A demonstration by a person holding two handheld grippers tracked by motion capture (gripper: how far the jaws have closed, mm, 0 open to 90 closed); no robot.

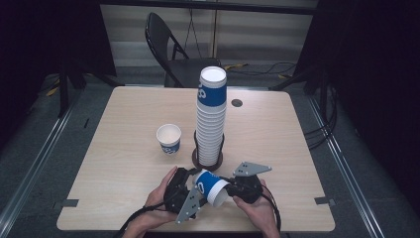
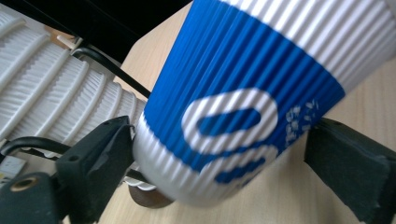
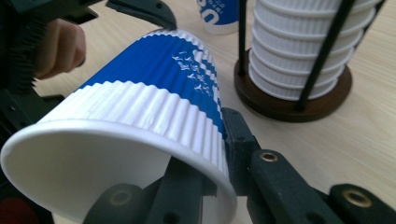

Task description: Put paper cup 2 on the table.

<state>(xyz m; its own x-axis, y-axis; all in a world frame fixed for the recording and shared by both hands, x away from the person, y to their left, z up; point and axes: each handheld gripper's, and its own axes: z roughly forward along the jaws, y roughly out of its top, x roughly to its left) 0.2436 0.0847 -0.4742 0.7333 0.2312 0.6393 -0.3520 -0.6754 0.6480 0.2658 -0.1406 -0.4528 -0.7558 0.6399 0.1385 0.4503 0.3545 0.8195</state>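
A blue-and-white ribbed paper cup point(image 1: 210, 186) lies tilted near the table's front edge, held between both grippers. My left gripper point(image 1: 190, 191) has its jaws on either side of the cup's point(image 2: 243, 84) narrow base end. My right gripper point(image 1: 233, 188) pinches the wall of the cup point(image 3: 154, 74) at the rim, one jaw inside the mouth and one outside. Just behind stands a tall stack of cups point(image 1: 212, 119) in a black wire holder with a dark round base point(image 3: 289, 100).
A single upright cup point(image 1: 169, 138) stands left of the stack on the wooden table point(image 1: 124, 163). A cable hole point(image 1: 236, 103) sits at the back right. A black folding chair point(image 1: 168, 44) stands beyond the far edge.
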